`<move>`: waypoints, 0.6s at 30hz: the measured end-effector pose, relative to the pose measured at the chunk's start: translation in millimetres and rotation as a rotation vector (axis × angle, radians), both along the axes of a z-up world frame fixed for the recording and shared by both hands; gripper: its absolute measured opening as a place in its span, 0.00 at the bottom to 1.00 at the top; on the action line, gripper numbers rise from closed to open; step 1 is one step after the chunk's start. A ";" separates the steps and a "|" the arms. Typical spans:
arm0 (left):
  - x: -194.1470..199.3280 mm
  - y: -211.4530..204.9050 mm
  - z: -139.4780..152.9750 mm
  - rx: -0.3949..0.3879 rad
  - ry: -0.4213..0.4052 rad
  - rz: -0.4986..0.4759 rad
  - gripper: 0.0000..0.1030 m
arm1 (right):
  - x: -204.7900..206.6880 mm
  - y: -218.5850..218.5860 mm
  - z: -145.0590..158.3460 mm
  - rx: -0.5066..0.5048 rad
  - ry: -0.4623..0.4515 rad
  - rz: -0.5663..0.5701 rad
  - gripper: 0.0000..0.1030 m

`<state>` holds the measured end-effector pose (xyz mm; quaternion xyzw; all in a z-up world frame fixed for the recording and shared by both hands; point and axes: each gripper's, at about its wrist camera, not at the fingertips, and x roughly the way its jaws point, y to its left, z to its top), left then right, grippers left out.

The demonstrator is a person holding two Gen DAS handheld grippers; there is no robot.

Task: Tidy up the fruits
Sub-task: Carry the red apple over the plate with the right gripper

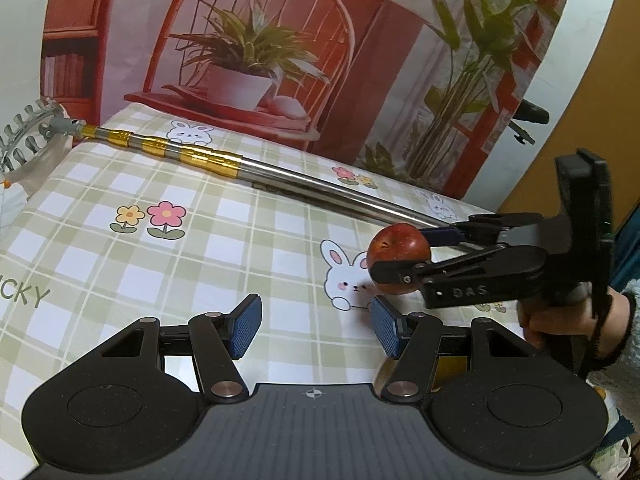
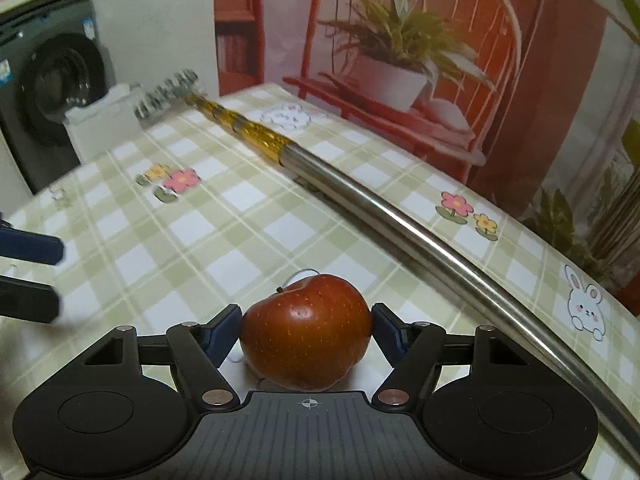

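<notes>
Right claw (image 2: 306, 330) grips apple (image 2: 306, 330) — mid-table

An apple (image 2: 306, 334) is held between the pads of the right tool (image 2: 306, 332), above the worktop (image 2: 208, 240). A pole (image 2: 400, 216) is laid across the worktop behind it. The left tool (image 1: 314, 326) is positioned left of the apple.
</notes>
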<state>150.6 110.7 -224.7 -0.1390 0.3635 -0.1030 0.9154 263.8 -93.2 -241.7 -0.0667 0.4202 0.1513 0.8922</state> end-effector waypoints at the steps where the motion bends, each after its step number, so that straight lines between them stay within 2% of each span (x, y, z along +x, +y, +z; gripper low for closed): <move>1: -1.2 -0.8 0.9 0.000 0.000 -0.002 0.61 | -3.9 -0.8 3.9 0.012 -0.007 -0.001 0.65; 6: -10.9 -5.6 6.4 -0.001 -0.014 -0.022 0.61 | -30.0 -4.5 22.6 0.042 -0.041 0.010 0.65; 13: -21.0 -13.9 12.7 -0.007 -0.024 -0.050 0.61 | -89.1 -13.9 57.0 0.117 -0.097 0.021 0.65; 18: -28.4 -22.1 17.2 -0.004 -0.034 -0.073 0.61 | -132.4 -12.5 61.3 0.135 -0.089 0.023 0.65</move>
